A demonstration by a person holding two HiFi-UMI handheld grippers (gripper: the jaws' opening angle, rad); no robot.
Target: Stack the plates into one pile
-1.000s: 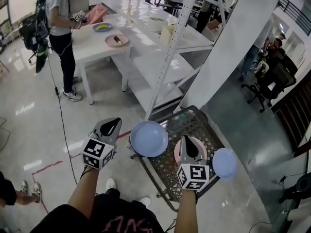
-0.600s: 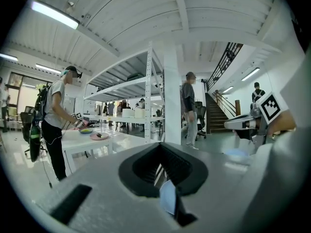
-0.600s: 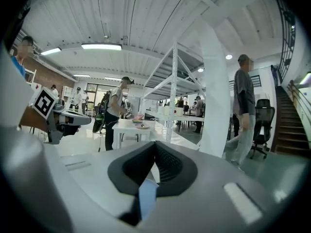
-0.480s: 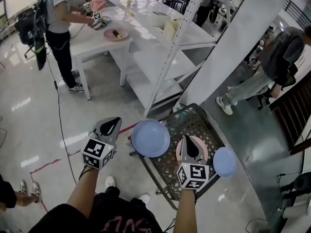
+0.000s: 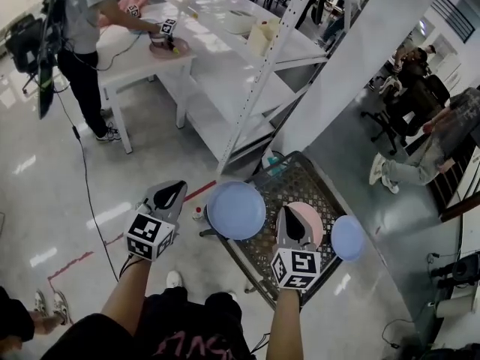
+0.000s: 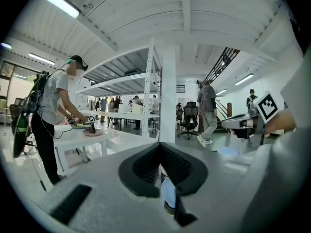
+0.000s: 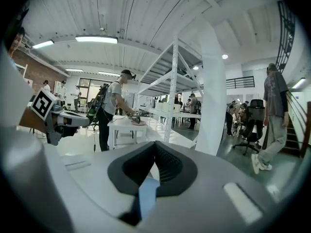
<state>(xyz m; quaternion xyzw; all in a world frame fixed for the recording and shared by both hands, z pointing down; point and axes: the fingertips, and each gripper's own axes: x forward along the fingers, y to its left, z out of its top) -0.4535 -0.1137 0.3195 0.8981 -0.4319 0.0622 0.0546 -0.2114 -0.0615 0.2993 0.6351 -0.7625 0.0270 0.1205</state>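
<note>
Nothing is pinched by either tool: the jaws of the left hand-held gripper (image 5: 175,189) are pressed together, and so are those of the right hand-held gripper (image 5: 289,217). Three plates are laid apart on the dark mesh desk (image 5: 291,180). A large blue plate (image 5: 236,210) is at its near left corner. A pink plate (image 5: 310,219) is in the middle, partly covered by the right hand-held gripper. A small blue plate (image 5: 347,237) is at the right edge. No pile has been begun.

For the step in hand, the jaws would have to be spread before any rim is approached. The large blue plate is best left as the base. The smaller plates should be taken by the rim, kept level and set down centred.

The large plate appears to overhang the corner, so it could be tipped off by a push. A white rack (image 5: 261,88) and a white column (image 5: 360,66) rise just behind the desk. A person (image 5: 79,21) is occupied at a white table (image 5: 142,70) well apart.
</note>
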